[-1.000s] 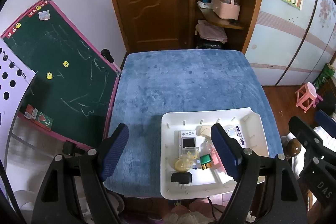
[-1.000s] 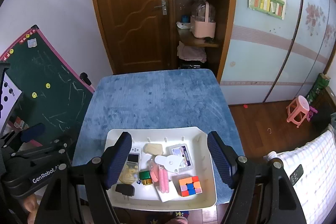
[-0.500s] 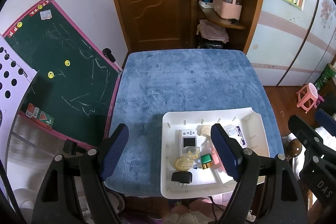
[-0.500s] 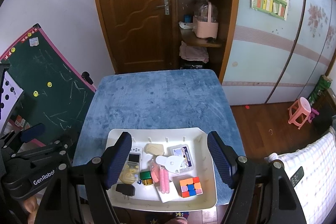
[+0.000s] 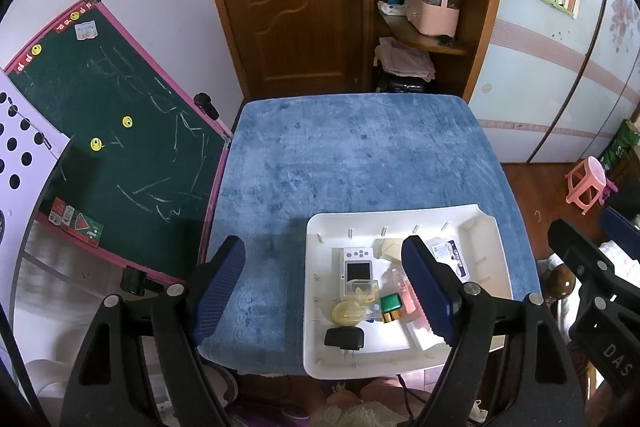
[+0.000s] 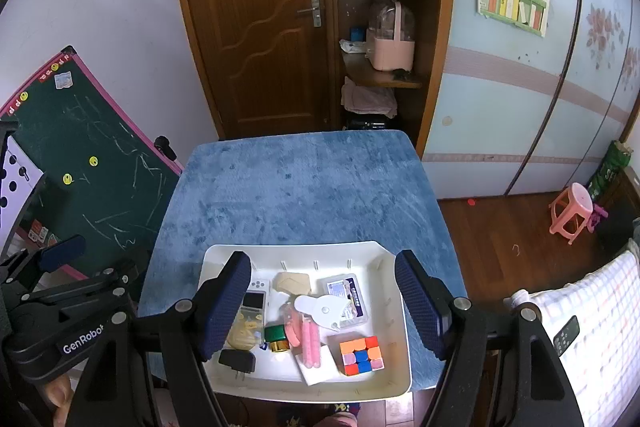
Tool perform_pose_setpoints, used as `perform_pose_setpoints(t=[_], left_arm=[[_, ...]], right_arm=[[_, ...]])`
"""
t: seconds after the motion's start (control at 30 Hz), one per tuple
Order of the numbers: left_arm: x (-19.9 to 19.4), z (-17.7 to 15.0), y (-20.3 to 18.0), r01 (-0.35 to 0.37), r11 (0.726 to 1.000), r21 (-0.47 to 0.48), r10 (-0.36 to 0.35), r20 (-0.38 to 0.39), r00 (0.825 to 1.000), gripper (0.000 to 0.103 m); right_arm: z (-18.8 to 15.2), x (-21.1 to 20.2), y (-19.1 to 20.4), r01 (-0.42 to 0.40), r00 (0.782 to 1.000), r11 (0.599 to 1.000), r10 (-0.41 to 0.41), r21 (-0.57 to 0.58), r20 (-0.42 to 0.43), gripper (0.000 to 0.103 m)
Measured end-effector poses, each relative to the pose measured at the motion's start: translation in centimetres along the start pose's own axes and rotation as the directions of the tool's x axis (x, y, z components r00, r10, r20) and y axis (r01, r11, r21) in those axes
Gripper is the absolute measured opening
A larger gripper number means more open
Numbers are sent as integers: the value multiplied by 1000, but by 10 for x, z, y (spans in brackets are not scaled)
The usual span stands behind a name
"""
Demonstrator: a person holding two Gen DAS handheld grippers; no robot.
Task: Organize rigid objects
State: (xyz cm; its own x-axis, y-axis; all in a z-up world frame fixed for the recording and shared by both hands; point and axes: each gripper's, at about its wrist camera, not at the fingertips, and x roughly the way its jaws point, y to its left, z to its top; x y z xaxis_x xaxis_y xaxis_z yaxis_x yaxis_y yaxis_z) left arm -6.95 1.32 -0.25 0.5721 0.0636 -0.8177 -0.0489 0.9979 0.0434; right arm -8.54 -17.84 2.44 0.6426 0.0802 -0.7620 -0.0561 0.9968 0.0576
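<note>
A white tray sits at the near edge of the blue-covered table. It holds several small objects: a colour cube, a black plug, a white handheld game, a green-and-gold box, pink sticks, a clear card box and a white disc tool. My right gripper is open and empty, high above the tray. My left gripper is open and empty, above the tray's left side.
A green chalkboard leans at the table's left. A wooden door and corner shelves stand behind. A pink stool is on the floor at right. A checked cloth lies near right.
Both views have shifted very slightly; the scene sits a little lower in the frames. The tray objects have not moved and both grippers stay open.
</note>
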Motion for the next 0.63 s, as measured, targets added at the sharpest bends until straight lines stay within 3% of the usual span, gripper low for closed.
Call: perform_pose_setpoints(t=[0.63], left_arm=[[0, -1, -1, 3, 1000, 4, -3, 0, 1000, 83]], right_arm=[[0, 0, 1, 0, 1000, 1000, 0, 0, -2, 75]])
